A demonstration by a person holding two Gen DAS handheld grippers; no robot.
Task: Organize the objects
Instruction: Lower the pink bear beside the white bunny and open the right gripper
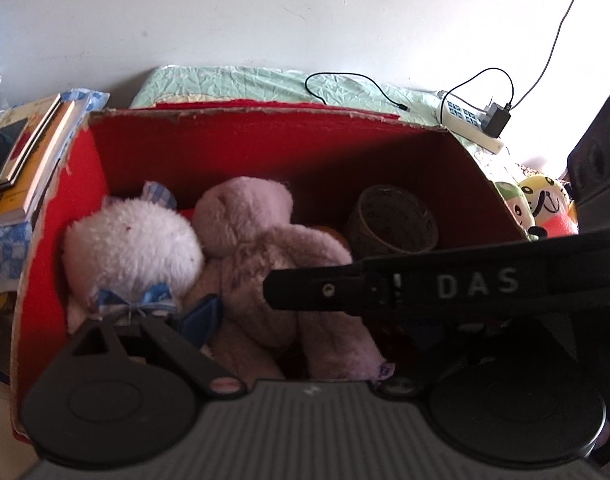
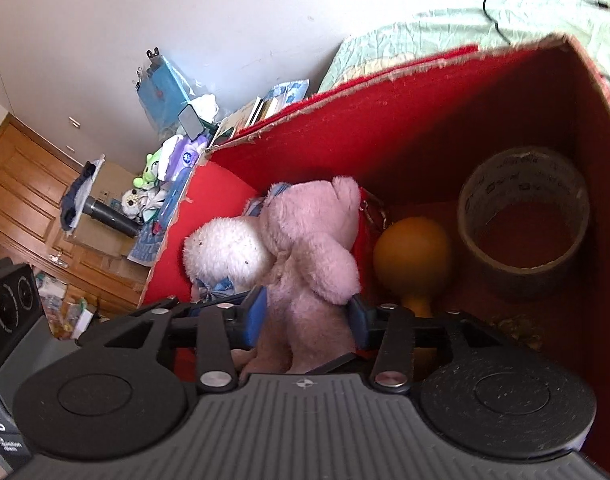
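A red cardboard box [image 1: 265,148] [image 2: 405,112] holds a white plush toy [image 1: 133,244] [image 2: 225,252], a pink plush bear [image 1: 257,248] [image 2: 313,240], an orange ball-shaped toy [image 2: 413,256] and a roll of tape [image 1: 397,220] [image 2: 525,224]. My right gripper [image 2: 309,316] is inside the box, its blue pads pressed on both sides of the pink bear's body. In the left wrist view its black housing [image 1: 445,284] crosses over the box. My left gripper [image 1: 305,316] hovers at the box's near edge. Its left pad [image 1: 201,316] is spread wide; the other finger is hidden.
A stack of books [image 1: 29,152] lies left of the box. Behind the box are a green quilt [image 1: 245,84] and a power strip with a charger [image 1: 473,124]. Round-faced plush toys [image 1: 541,204] sit to its right. A wooden cabinet [image 2: 25,200] and a cluttered shelf stand further left.
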